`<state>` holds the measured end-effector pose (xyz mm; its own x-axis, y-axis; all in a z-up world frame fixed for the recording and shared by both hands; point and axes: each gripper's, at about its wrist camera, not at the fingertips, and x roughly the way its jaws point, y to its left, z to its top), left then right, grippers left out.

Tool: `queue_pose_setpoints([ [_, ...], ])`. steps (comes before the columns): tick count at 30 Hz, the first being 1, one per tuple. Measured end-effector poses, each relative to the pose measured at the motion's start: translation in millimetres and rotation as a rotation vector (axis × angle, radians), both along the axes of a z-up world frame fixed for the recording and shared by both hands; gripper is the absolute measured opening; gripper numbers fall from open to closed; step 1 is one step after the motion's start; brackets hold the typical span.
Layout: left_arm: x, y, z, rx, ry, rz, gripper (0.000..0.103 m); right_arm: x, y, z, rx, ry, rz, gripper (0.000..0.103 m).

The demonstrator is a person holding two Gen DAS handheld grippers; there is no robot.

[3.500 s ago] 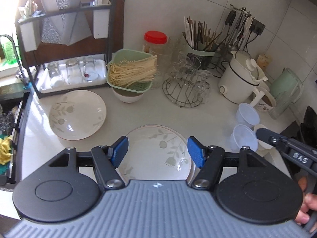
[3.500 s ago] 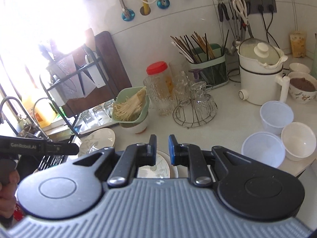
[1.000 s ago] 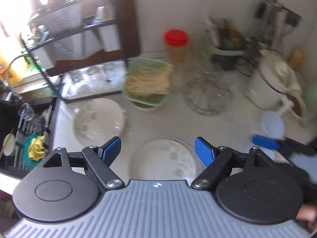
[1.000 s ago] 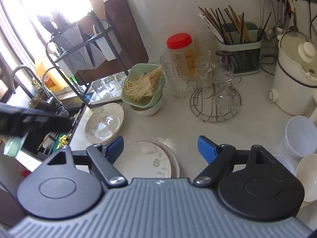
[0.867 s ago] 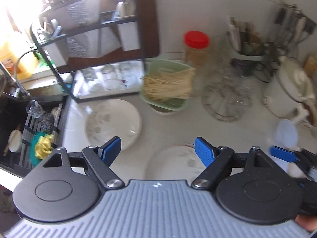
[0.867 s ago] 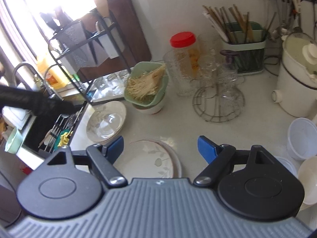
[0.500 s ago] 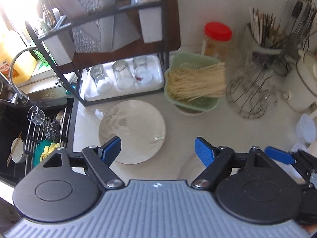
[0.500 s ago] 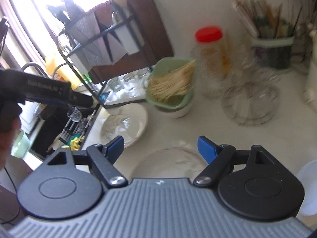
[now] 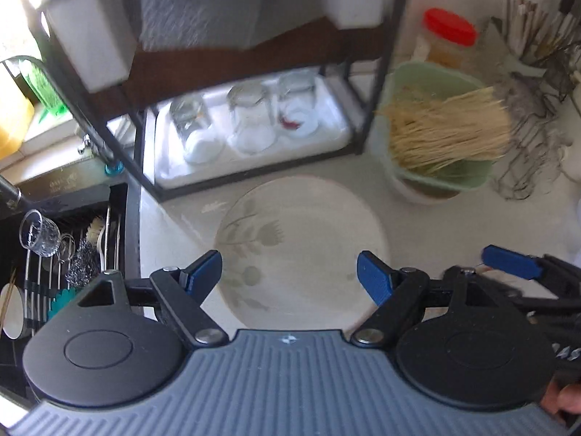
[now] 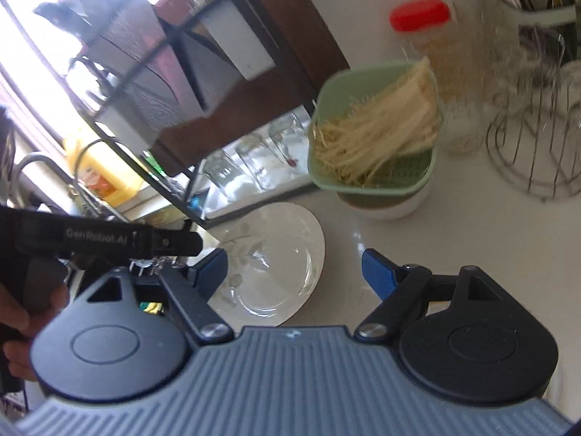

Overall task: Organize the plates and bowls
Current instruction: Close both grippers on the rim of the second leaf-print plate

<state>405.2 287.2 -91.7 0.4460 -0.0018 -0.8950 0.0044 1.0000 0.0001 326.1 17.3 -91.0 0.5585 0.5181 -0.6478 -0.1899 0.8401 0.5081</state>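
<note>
A white plate with a grey leaf print (image 9: 305,247) lies on the white counter in front of the black rack. My left gripper (image 9: 289,276) is open and hovers right over the plate's near half, one blue pad on each side. My right gripper (image 10: 295,272) is open and empty, just right of the same plate (image 10: 276,265). The right gripper's blue tip shows in the left wrist view (image 9: 508,262); the left gripper's body shows in the right wrist view (image 10: 109,239).
A black rack (image 9: 254,83) holds a white tray with three upturned glasses (image 9: 250,120). A green colander of noodles (image 9: 439,134) sits on a bowl to the right. The sink (image 9: 54,254) lies left. A red-lidded jar (image 10: 425,32) and a wire glass stand (image 10: 533,152) stand farther right.
Both grippers have swung left and come closer to the leaf-print plate by the rack; the second plate nearer the front has dropped out of view. Both stay open.
</note>
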Motion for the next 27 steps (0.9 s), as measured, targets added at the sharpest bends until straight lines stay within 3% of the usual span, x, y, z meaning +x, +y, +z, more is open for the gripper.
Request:
queue_pose_setpoints([
  [6,29.1,47.0,-45.4,-0.035,0.070,0.031,0.085,12.5,23.5,-25.0,-0.028,0.055,-0.040,0.079],
  [12,50.0,70.7,-69.8,-0.076,0.087,-0.031,0.084,25.3,44.4,-43.1,-0.040,0.093,-0.045,0.074],
  [14,55.9,75.4,-76.6,-0.084,0.090,-0.058,0.081,29.2,51.6,-47.5,-0.058,0.096,-0.046,0.067],
  [19,71.1,88.1,-97.0,-0.146,0.136,-0.072,0.056,37.2,64.8,-61.4,-0.106,0.131,-0.055,0.052],
  [20,73.0,90.6,-99.9,-0.157,0.144,-0.071,0.051,38.9,67.2,-64.2,-0.118,0.140,-0.059,0.044],
  [24,79.1,105.9,-107.3,-0.248,0.189,-0.017,0.037,42.1,70.9,-69.8,-0.163,0.154,-0.070,0.027],
  [27,80.0,108.8,-111.5,-0.284,0.193,-0.021,0.028,42.0,64.6,-75.2,-0.136,0.173,-0.094,0.019],
])
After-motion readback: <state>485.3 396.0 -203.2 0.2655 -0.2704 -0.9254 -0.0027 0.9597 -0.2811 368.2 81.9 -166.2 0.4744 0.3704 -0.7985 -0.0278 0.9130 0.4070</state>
